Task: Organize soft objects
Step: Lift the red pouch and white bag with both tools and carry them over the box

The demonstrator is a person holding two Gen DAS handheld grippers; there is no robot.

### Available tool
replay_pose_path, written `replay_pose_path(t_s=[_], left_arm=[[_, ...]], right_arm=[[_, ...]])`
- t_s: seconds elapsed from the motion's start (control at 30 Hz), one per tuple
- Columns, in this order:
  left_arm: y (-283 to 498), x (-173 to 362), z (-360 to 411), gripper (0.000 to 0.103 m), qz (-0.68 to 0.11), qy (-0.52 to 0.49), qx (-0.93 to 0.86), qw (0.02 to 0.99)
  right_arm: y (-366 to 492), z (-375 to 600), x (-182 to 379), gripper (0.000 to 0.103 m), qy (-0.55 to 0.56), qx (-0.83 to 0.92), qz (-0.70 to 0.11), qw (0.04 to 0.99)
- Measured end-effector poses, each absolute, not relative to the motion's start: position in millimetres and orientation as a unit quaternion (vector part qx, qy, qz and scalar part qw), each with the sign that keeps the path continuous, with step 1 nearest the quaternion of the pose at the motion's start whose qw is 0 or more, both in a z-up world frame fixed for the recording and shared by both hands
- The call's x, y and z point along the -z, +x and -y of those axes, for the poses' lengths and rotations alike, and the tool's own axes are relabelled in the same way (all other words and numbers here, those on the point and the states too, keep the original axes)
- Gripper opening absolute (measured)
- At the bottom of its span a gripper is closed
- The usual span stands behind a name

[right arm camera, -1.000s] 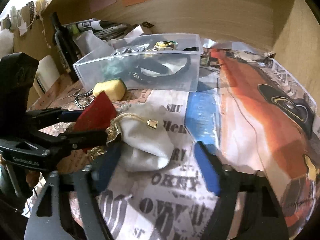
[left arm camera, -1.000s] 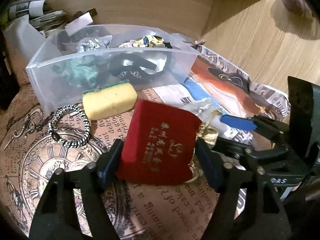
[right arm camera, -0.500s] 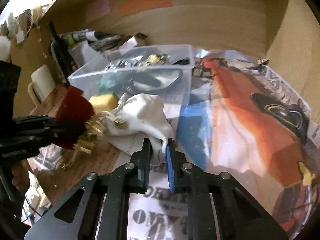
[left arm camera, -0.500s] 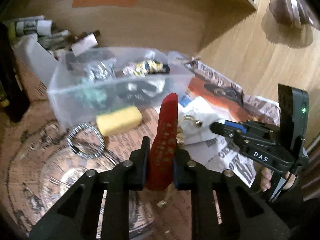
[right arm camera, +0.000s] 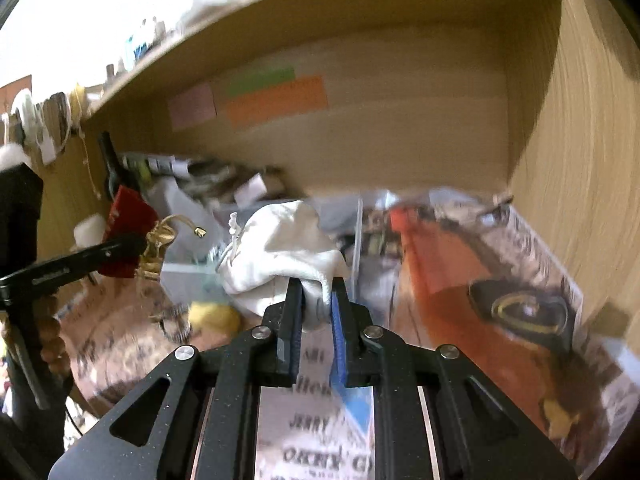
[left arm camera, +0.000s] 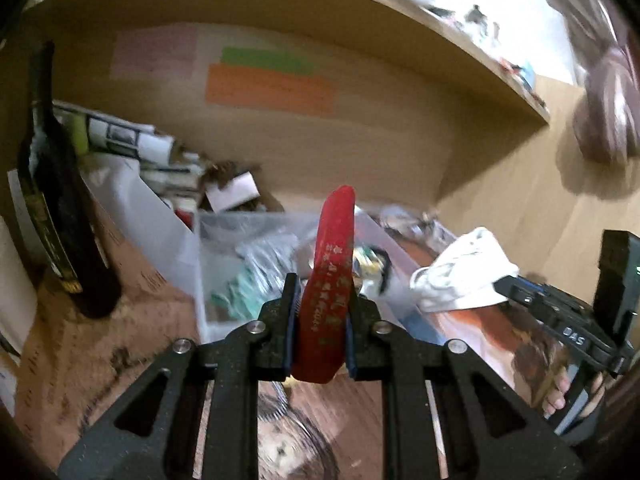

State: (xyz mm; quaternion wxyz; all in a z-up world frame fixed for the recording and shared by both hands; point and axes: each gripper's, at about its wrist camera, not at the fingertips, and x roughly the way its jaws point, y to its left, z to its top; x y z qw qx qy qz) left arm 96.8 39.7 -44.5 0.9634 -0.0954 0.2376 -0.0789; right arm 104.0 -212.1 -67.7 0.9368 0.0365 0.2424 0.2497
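My left gripper (left arm camera: 320,316) is shut on a red pouch with gold lettering (left arm camera: 330,280) and holds it upright in the air above the table, in front of the clear plastic bin (left arm camera: 224,248). The red pouch also shows in the right wrist view (right arm camera: 128,232), with a gold cord (right arm camera: 160,240) hanging from it. My right gripper (right arm camera: 316,312) is shut on a white drawstring pouch (right arm camera: 284,248) and holds it raised beside the bin (right arm camera: 352,240). The white pouch also shows in the left wrist view (left arm camera: 464,276).
A dark bottle (left arm camera: 56,216) stands at the left. Papers and boxes (left arm camera: 160,168) pile up behind the bin. A yellow sponge (right arm camera: 214,318) lies on the table. Newspaper sheets (right arm camera: 480,280) cover the right side. A shelf board (left arm camera: 320,20) runs overhead, with wooden walls behind and right.
Both grippers closed on their pouches, the left on the red one, the right on the white one, and lifted them off the table toward the bin.
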Motion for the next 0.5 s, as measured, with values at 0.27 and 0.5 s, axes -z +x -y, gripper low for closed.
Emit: replay_pose_path(t_s=[0.27, 0.5], left_arm=[[138, 43, -61, 0.018, -0.245, -0.097, 0.046, 0.964], [174, 58, -71, 0.018, -0.269, -0.098, 0.024, 0.958]], right_arm=[[131, 192, 46, 0.012, 0.04, -0.273, -0.218, 0.936], [165, 156, 55, 0.012, 0.019, -0.294, -0.244, 0.924]])
